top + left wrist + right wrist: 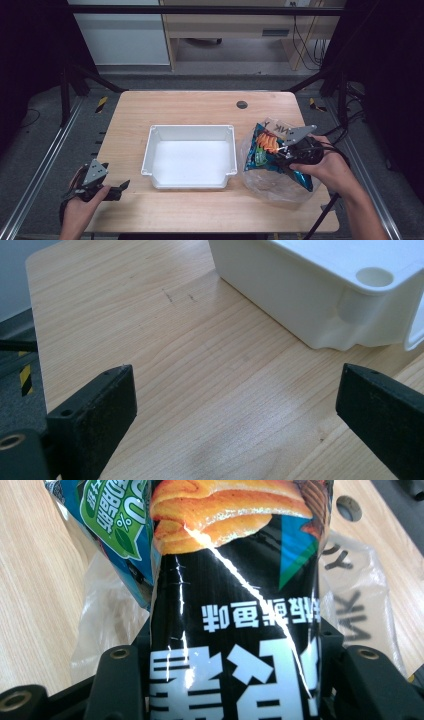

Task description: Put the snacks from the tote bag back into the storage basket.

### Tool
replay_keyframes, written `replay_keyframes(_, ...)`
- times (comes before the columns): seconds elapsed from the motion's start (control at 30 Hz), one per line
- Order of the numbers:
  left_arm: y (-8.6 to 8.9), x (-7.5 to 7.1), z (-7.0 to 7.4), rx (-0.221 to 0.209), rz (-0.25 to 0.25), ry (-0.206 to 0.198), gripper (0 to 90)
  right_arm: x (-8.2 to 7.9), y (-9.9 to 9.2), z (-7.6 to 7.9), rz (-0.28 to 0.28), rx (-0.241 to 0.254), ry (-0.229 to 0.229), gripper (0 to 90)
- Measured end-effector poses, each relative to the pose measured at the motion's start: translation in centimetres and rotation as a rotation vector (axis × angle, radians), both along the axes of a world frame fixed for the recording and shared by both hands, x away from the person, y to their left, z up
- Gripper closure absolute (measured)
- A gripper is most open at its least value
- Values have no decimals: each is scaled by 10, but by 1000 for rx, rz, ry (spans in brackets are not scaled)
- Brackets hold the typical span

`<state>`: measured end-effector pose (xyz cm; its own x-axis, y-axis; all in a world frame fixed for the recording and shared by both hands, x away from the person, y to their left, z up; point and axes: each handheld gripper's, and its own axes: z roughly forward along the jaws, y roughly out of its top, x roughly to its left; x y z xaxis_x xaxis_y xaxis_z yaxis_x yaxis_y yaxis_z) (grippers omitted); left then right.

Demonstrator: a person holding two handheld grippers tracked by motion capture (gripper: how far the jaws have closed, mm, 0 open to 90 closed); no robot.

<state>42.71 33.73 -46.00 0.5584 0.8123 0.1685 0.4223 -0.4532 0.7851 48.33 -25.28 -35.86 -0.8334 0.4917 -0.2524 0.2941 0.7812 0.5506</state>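
Left tongs (118, 188) held low with jaws spread wide apart; right tongs (280, 156) raised, jaws clamped closed

The right tool (235, 680) grips a black snack bag (235, 605) above a clear plastic bag (357, 580) on the wooden table (35, 580).

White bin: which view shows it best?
The high view: the whole white bin is visible at the table's centre, rim and bare inside included, between the left gripper and the snack bag. The left gripper view catches just one outer corner. The right gripper view looks at the bag instead.
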Motion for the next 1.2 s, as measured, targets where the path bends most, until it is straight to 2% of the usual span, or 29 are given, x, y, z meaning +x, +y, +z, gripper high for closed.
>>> replay_keyframes(0.27, 0, 0, -1, -2, 2, 4, 26, 2, 10, 11, 5, 31, -36, 444)
replay_keyframes(0.57, 1, 0, 0, -6, 8, 1, 25, 9, 37, 27, 43, 48, -67, 447)
replay_keyframes(0.77, 2, 0, 0, -9, 9, 4, 25, 19, 68, 38, 83, 61, -91, 447)
replay_keyframes(1.2, 2, 0, 0, -10, 7, 3, 26, 37, 129, 33, 177, 39, -78, 448)
